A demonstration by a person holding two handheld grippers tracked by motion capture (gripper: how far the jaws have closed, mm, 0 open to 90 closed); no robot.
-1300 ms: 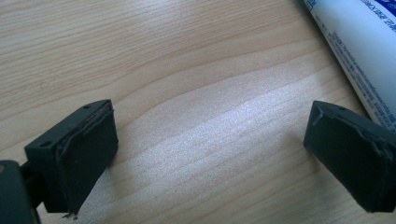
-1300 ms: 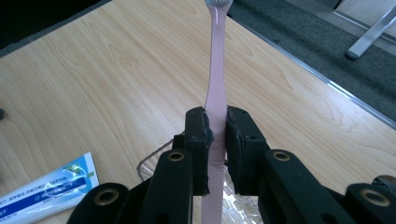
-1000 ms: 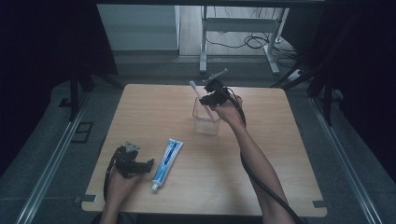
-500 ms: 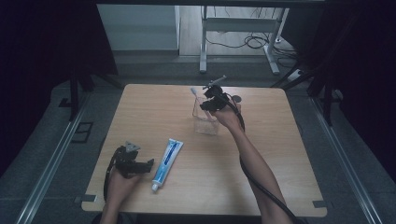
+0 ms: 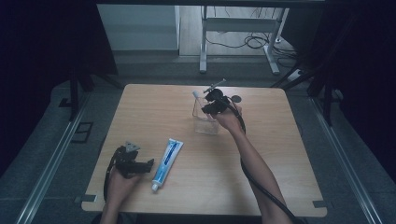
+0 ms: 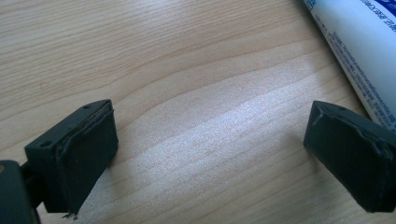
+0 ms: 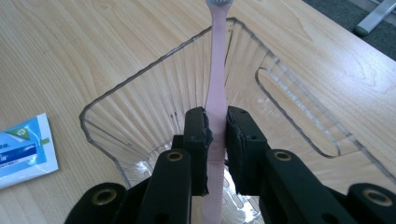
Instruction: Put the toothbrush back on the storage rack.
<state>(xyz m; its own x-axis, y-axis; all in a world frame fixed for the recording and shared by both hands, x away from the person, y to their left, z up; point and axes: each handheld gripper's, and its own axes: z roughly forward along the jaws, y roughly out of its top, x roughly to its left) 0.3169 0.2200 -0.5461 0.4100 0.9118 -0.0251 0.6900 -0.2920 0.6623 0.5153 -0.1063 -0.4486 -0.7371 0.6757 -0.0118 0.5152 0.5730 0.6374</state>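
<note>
Pale wood bench under us: our right claw was clamped on the pink toothbrush, long axis upright, clear cup directly below it; left claw sat apart, farther off.

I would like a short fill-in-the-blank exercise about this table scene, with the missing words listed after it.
1. The right gripper holds a pink ____ between its jaws.
2. It holds this over a clear plastic ____ with ribbed walls.
3. The toothpaste tube lies flat on the wooden ____.
4. The jaws of the left gripper stand ____, with nothing between them.

Missing words: toothbrush; holder; table; open
</note>
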